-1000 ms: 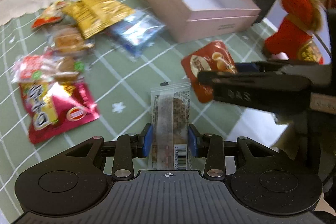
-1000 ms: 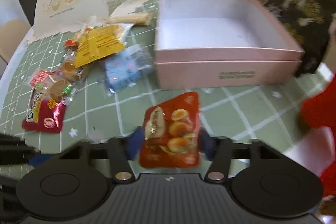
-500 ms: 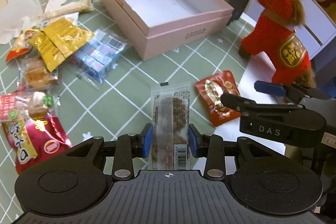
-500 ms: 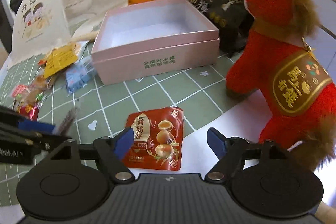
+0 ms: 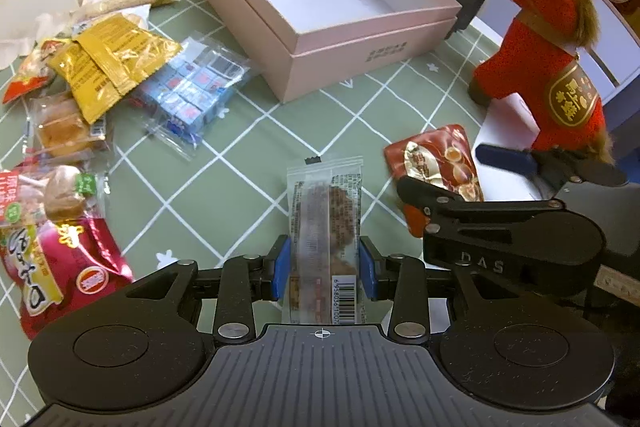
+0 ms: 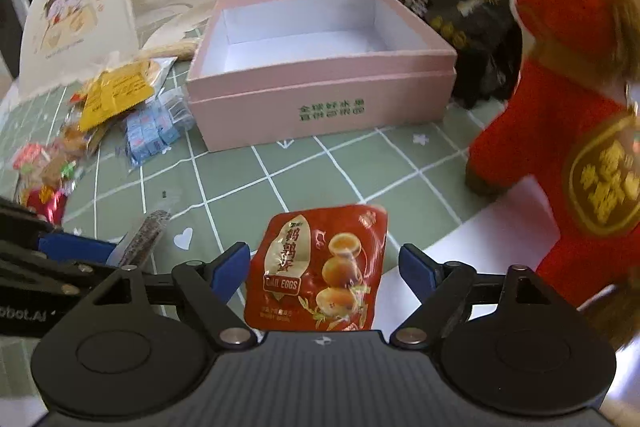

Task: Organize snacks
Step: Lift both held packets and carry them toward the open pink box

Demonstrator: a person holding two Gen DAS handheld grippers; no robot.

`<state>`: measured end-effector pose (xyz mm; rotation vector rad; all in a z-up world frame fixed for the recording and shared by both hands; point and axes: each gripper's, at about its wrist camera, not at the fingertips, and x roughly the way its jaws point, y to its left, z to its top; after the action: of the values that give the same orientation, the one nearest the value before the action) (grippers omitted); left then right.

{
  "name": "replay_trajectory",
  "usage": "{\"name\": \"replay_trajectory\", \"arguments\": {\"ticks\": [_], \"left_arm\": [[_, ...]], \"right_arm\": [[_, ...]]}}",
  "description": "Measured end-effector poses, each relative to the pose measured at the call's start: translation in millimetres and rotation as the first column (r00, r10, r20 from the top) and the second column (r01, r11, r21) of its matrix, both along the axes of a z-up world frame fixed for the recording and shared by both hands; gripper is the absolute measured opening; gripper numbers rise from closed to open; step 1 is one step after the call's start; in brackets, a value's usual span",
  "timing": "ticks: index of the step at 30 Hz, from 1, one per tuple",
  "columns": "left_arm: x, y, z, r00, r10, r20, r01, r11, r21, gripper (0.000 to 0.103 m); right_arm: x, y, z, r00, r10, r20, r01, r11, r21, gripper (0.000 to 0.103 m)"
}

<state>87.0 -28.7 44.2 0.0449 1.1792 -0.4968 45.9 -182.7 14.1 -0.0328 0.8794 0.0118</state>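
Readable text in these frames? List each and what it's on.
"QUAIL EGGS": red foil snack pouch, partly legible.
"DAS": black body of the right gripper.
"bot.AI": black body of the left gripper, cut off at the frame edge.
Green print on the pink cardboard box: blurred.
Barcode digits on the clear-wrapped snack bar: too small.

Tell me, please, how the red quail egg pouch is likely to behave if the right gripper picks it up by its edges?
The red quail egg pouch looks glossy, so its film may slip. It bulges around the eggs, so probably lumpy and heavy for its size. Its thin edges would likely crumple and sag.
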Motion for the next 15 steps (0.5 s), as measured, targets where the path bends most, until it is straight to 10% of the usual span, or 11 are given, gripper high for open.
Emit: {"name": "replay_trajectory", "arguments": {"ticks": [15], "left_arm": [[-4, -3, 2, 1.000, 0.008, -0.005, -0.008, 1.000, 0.008, 0.040]], "right_arm": [[-4, 5, -3, 1.000, -0.005, 0.015, 0.005, 1.000, -0.011, 0.083]]}}
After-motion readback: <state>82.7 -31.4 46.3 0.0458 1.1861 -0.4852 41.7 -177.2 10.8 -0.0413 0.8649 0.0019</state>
